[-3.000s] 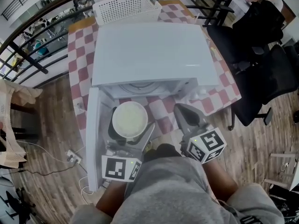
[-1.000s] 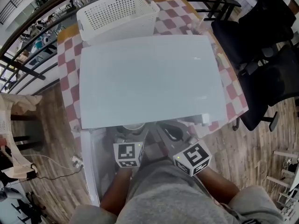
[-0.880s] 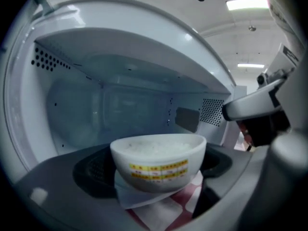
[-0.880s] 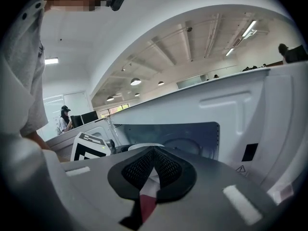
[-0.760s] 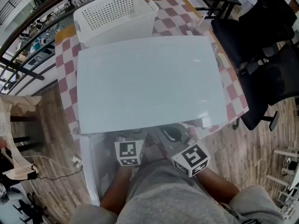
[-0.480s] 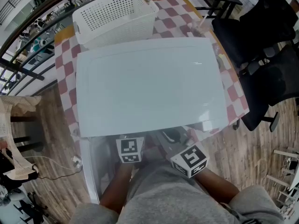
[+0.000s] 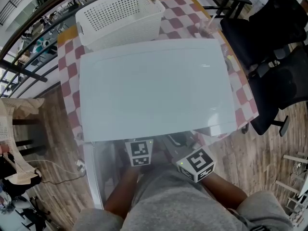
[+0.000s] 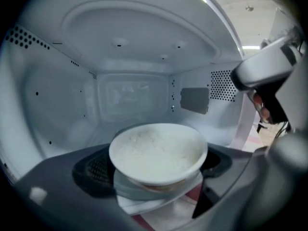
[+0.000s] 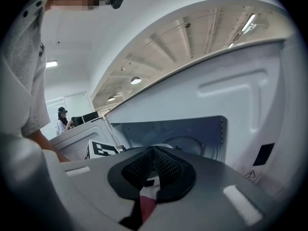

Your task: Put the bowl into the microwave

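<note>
Bowl held in the mouth of the open microwave

The left gripper has its jaws pinching a white bowl from both sides, and the bowl sits inside the microwave cavity, near the front opening. I cannot tell whether it touches the cavity floor. The right gripper is just beside it, outside the opening, with its jaws pressed together on nothing. The microwave fills the middle of the checkered table, and its door swings out past the near edge. A white basket stands at the table's far left corner.
</note>
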`<state>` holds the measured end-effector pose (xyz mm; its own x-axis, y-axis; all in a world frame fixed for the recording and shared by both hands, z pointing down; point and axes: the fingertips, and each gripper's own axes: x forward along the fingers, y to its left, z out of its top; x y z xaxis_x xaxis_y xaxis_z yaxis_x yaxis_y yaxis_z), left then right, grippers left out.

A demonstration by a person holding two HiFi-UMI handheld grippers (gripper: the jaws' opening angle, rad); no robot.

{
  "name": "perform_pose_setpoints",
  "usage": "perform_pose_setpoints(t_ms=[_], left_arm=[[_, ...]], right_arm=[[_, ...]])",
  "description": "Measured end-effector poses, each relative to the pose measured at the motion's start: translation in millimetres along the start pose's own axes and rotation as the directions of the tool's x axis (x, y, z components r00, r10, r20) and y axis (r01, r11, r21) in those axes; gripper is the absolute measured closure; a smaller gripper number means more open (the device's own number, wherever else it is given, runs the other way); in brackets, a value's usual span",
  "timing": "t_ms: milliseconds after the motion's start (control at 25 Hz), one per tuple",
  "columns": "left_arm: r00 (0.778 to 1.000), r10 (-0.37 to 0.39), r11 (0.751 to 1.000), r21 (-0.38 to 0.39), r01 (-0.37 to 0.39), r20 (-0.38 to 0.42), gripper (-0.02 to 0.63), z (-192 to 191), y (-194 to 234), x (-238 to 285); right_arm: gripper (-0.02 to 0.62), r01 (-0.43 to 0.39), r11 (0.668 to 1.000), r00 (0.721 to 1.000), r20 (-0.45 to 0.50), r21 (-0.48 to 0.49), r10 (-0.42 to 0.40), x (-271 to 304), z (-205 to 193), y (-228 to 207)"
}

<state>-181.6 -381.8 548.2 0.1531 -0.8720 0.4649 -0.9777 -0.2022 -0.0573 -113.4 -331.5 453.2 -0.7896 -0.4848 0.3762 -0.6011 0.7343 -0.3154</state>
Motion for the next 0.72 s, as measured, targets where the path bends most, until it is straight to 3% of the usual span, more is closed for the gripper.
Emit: perform_pose_setpoints(t_ms=[720], left_arm=[[0.997,-0.035,0.999,-0.022,0.033,-0.073,0.103,-8,-4,2]], right_arm=[[0.600,0.022,1.000,0.999,0.026,-0.004,-0.022,-14,-1,13]])
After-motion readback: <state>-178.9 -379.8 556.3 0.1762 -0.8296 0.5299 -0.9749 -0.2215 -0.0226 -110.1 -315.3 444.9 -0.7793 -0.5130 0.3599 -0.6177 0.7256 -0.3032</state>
